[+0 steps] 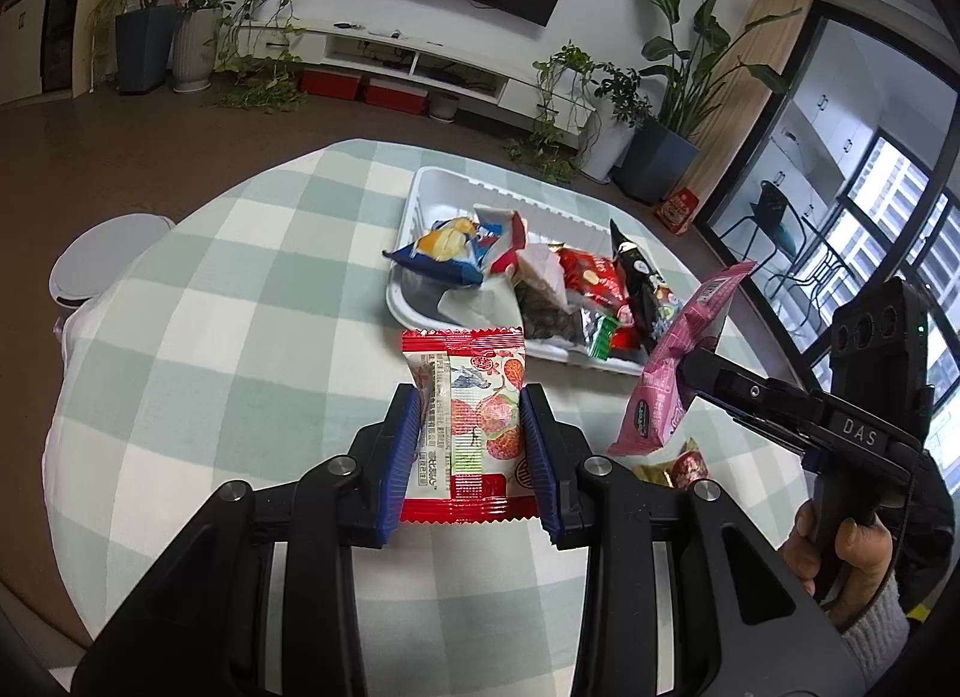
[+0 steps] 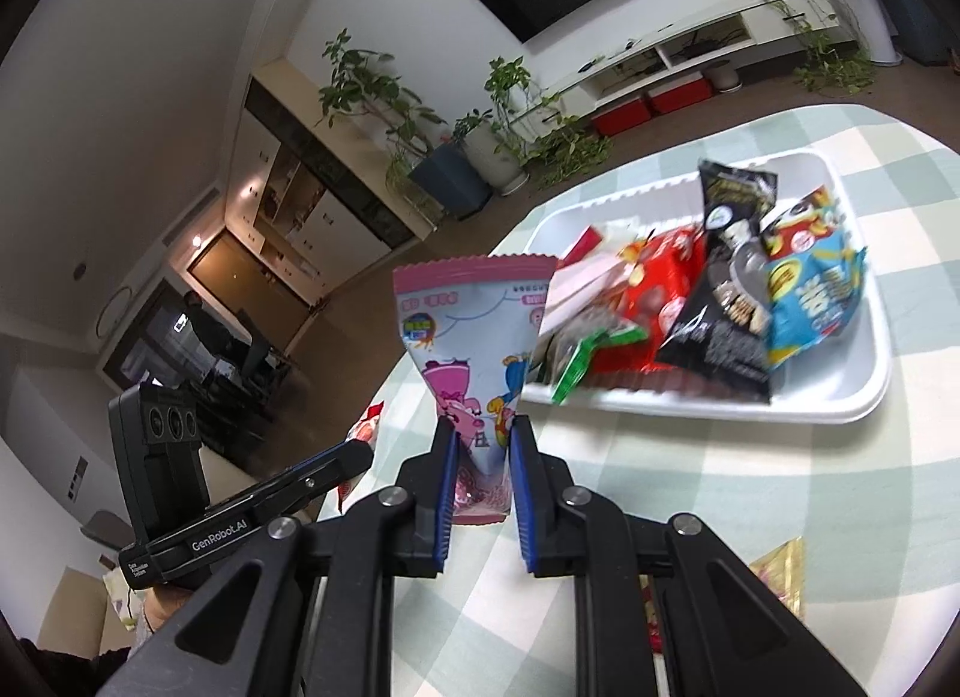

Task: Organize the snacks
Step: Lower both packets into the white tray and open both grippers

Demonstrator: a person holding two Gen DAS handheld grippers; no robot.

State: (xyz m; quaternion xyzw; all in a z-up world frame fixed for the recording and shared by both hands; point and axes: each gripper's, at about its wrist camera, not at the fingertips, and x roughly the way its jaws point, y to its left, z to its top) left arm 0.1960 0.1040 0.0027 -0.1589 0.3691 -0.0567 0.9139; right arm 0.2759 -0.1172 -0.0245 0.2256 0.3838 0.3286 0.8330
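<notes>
Left gripper [image 1: 471, 445] up close, blue pads clamped on both sides of red packet [image 1: 465, 397], packet upright between fingers, above checked cloth [image 1: 240, 307]. Right gripper [image 2: 483, 475] pinching pink pouch [image 2: 480, 349] low down, jaws narrow, pouch top standing up past fingertips. White tray [image 1: 420, 199] just beyond both grippers, piled with snacks: blue bag [image 2: 816, 301], black bag [image 2: 732, 289], red packs. Gold-wrapped sweet [image 2: 780, 571] on cloth right of right fingers. Hand [image 1: 840, 553] grips right handle.

Two close wrist views, angled down along the jaws — sharing the white tray [image 1: 414, 205] [image 2: 864, 397], checked table [image 1: 240, 307] [image 2: 750, 487]
</notes>
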